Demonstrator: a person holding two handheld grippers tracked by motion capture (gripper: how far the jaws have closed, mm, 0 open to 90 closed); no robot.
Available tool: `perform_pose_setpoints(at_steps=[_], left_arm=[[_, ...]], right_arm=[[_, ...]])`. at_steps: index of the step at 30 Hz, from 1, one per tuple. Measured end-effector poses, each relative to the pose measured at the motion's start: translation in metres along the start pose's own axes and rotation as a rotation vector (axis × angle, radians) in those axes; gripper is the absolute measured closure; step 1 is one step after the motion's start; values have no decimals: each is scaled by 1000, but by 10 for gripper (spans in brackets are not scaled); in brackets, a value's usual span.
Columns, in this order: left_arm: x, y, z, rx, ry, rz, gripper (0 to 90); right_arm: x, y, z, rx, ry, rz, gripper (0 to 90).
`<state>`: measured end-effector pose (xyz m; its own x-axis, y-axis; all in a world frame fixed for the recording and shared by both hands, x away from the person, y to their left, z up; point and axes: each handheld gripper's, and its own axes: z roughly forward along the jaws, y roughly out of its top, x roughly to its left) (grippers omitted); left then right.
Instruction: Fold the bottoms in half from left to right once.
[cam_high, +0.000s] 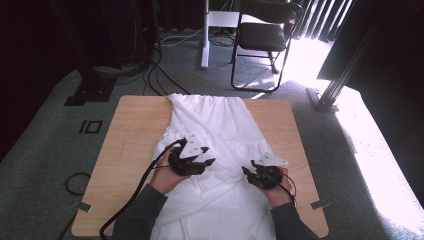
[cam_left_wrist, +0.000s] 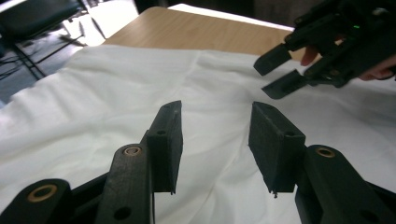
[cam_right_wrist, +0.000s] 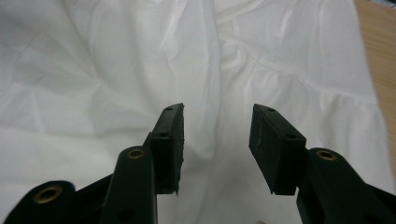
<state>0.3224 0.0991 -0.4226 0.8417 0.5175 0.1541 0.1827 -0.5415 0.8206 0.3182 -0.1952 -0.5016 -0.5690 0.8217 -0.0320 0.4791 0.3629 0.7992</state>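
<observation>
A white garment (cam_high: 220, 125) lies lengthwise down the middle of a wooden table (cam_high: 132, 135), its gathered end at the far edge and its wide end hanging over the near edge. My left gripper (cam_high: 209, 159) hovers just over the cloth's middle, pointing right, open with nothing between its pads. My right gripper (cam_high: 248, 167) faces it from the right, also open and empty. In the left gripper view the black jaws (cam_left_wrist: 217, 109) stand apart above the cloth (cam_left_wrist: 93, 93), with the right gripper (cam_left_wrist: 275, 72) opposite. In the right gripper view the jaws (cam_right_wrist: 217, 112) stand open over wrinkled fabric (cam_right_wrist: 116, 70).
Bare tabletop (cam_left_wrist: 196, 32) shows on both sides of the garment. A black chair (cam_high: 262, 35) and a white stand (cam_high: 205, 35) stand on the carpet beyond the table. Cables (cam_high: 75, 182) trail on the floor at left. Bright sunlight falls at right.
</observation>
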Motion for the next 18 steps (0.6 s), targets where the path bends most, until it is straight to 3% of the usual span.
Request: perform_pose_setpoints(at_steps=[4,6,12,14,16,18], left_arm=[[13,-27,-18,15,66,-43,536],[21,-44,-24,27,106,-71,514],[53,-102,-32,96,229,-236,441],[62,-118,-31,123,259,-276,408],[70,-134,-30,143,276,-326,384],[76,-149,-31,142,270,-376,381]], right_arm=[[-8,12,30,53,38,52,496],[-8,17,42,72,58,50,482],[-10,27,73,119,78,60,478],[-11,30,80,136,92,70,525],[-13,31,85,156,101,81,675],[-11,33,83,143,131,75,825]])
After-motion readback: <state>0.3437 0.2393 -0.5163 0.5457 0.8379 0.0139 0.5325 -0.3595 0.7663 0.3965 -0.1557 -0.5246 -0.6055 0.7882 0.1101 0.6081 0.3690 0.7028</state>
